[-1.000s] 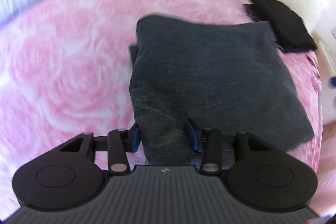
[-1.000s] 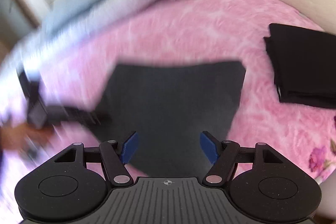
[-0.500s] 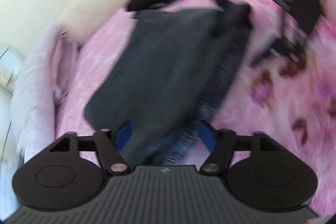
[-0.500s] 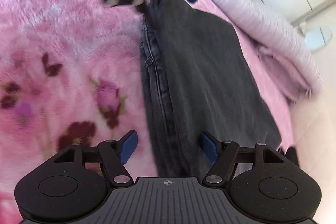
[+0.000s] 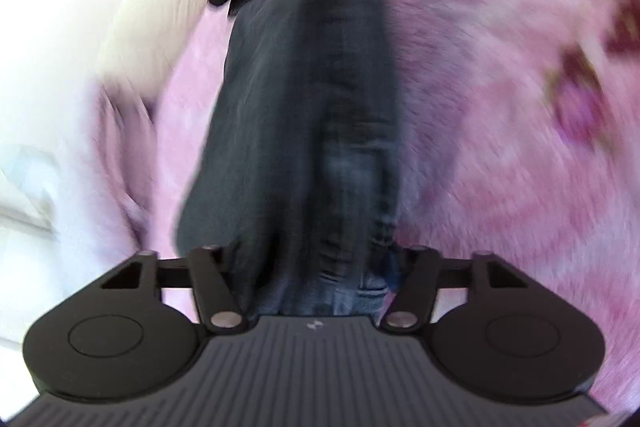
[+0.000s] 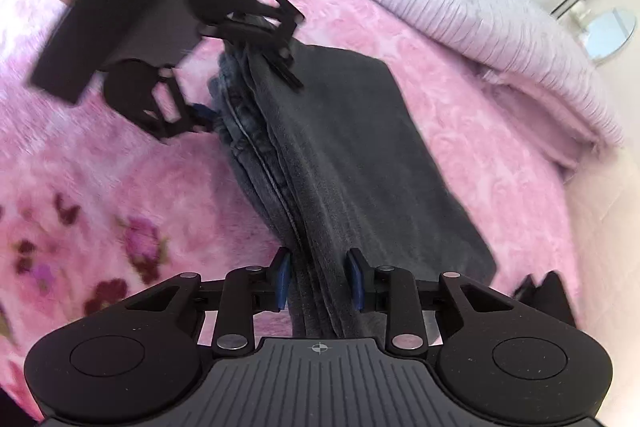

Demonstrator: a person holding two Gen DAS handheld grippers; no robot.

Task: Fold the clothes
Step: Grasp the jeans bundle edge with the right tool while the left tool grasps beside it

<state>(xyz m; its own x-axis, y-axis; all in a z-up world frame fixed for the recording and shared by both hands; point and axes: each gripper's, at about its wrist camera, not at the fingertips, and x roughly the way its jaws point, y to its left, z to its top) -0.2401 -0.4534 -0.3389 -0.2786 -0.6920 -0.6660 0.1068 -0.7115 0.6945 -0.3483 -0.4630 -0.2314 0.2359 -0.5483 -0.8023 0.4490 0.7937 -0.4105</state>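
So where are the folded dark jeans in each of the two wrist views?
Left wrist: the jeans run up the middle, from the left gripper to the top edge.
Right wrist: the jeans run diagonally through the centre, from the right gripper up-left.
Shared landmark: the pink blanket beneath them.

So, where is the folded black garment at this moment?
In the right wrist view the folded black garment lies at the lower right on the pink blanket, beyond the far corner of the grey jeans.
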